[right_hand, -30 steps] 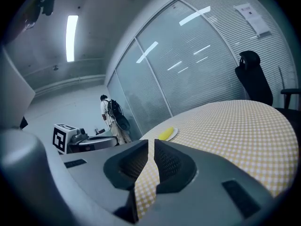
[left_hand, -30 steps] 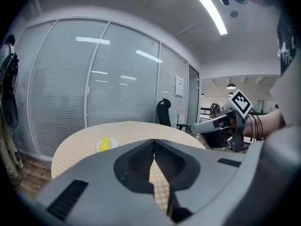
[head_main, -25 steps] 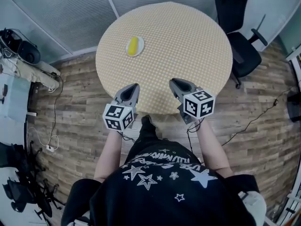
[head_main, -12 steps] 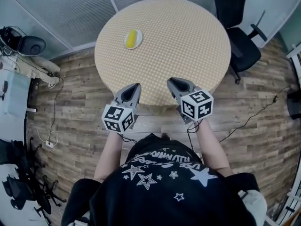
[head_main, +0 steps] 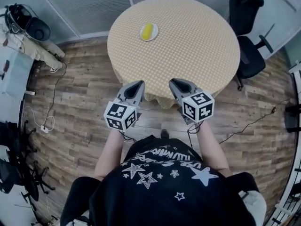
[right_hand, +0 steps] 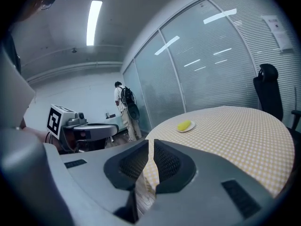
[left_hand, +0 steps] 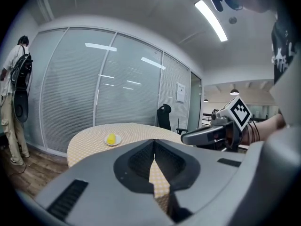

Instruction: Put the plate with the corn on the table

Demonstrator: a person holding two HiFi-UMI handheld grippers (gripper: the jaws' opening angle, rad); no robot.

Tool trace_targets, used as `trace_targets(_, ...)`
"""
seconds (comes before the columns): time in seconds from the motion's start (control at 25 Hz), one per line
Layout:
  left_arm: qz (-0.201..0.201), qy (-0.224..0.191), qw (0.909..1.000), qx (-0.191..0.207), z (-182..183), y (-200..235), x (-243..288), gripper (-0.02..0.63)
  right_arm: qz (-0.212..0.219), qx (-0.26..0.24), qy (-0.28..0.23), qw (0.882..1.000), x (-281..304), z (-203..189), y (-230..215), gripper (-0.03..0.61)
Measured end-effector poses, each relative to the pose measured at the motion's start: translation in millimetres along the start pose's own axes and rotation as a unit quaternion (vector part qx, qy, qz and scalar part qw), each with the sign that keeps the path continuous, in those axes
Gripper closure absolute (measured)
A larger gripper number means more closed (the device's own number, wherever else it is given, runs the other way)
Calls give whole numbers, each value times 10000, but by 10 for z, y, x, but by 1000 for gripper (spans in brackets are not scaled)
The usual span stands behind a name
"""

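Note:
A small white plate [head_main: 148, 31] with a yellow corn cob [head_main: 147, 30] rests on the far left part of the round table [head_main: 202, 41], which has a yellow checked cloth. My left gripper [head_main: 138, 84] and right gripper [head_main: 172, 82] hang side by side at the table's near edge, far from the plate. Both are shut with nothing in them. In the left gripper view the plate [left_hand: 112, 141] lies beyond the closed left gripper [left_hand: 154, 142]. The right gripper view shows the plate [right_hand: 186, 126] past the right gripper [right_hand: 151, 143].
A black office chair [head_main: 248, 36] stands at the table's right side. Frosted glass walls [head_main: 84, 4] run behind the table. Bags and cables [head_main: 28, 29] lie on the wood floor at the left. A person with a backpack [right_hand: 123, 108] stands by the glass.
The table and plate have slid away from me in the head view. Both grippers went from over the table's near part to its edge. Their jaws stayed shut.

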State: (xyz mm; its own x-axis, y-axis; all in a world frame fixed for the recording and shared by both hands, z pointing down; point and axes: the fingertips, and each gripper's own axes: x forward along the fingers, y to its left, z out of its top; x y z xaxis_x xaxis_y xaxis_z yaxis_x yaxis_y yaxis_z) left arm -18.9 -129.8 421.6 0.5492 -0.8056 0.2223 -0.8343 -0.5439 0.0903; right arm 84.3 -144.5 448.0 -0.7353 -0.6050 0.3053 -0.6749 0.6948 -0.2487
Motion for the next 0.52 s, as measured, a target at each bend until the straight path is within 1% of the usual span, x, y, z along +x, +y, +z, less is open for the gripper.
trace_targets(0.2, 60, -46, 10000, -6, -31, 161, -379, 606, 37, -142, 15, 9999, 95, 17, 412, 529)
trace_targets(0.36, 31, -185, 9998, 87, 19, 174, -623, 606, -79, -89, -40, 9999, 86, -14, 583, 531)
trace_targets(0.52, -28, -174, 9998, 105, -31, 190, -876, 606, -233, 111, -142, 9996, 90, -48, 749, 532)
